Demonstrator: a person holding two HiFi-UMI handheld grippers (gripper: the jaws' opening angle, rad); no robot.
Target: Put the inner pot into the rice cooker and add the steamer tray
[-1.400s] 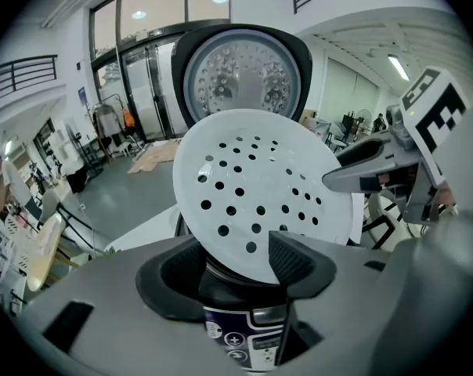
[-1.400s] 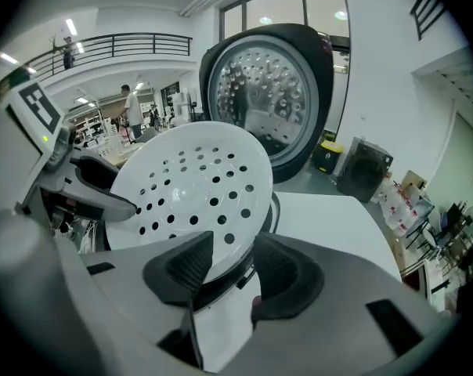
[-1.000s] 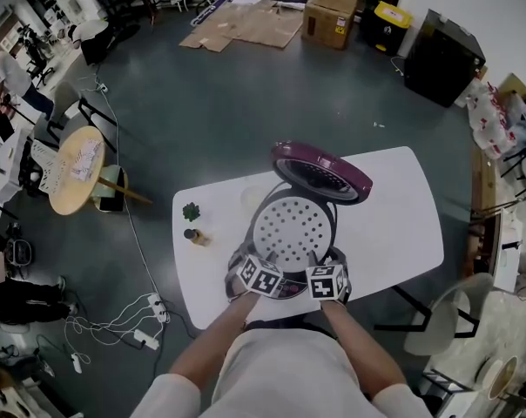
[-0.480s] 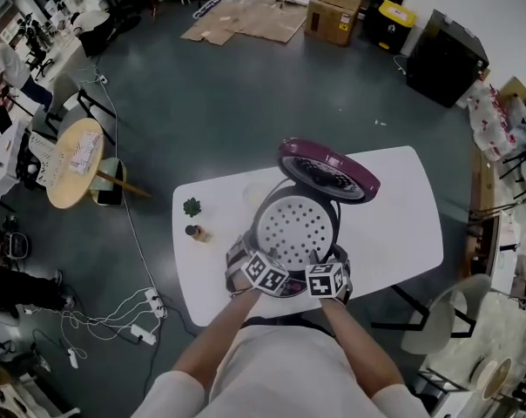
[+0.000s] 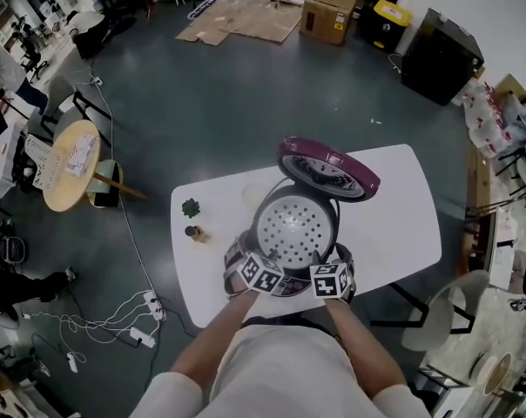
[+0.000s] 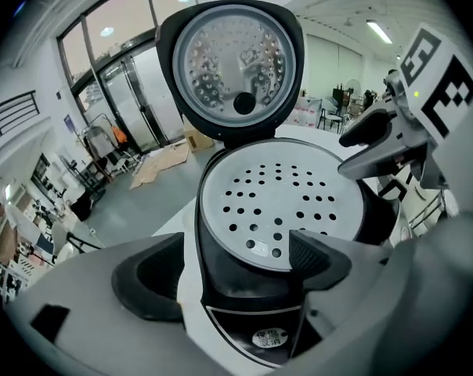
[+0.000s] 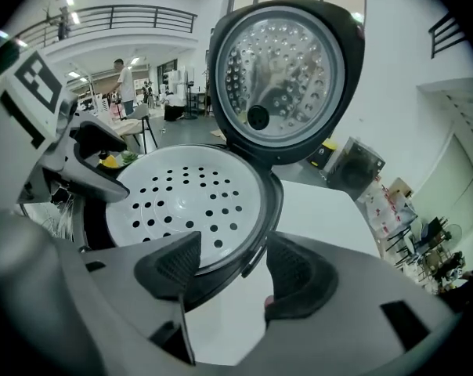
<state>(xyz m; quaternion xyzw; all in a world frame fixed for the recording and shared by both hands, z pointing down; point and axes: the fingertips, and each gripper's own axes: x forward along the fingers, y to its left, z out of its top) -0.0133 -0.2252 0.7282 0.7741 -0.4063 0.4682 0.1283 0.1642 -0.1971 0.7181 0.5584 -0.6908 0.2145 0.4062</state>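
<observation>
The tray [image 6: 276, 194] sits level in the cooker [image 6: 236, 292], just ahead of both grippers. Left gripper [image 6: 232, 265] and right gripper [image 7: 232, 269] have just been opening. Their jaws straddle the near rim, wide apart and gripping nothing.

Bright, even ceiling-lit room; gripper views bulge and darken at edges, with near jaws blurred.

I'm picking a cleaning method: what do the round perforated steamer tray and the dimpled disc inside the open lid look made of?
Pale grey round perforated steamer tray: probably moulded plastic, satin finish; its sheen is soft and dull, though coated metal is possible. Dimpled silver disc inside the lid: likely polished metal; it throws bright mirror-like glints.
</observation>
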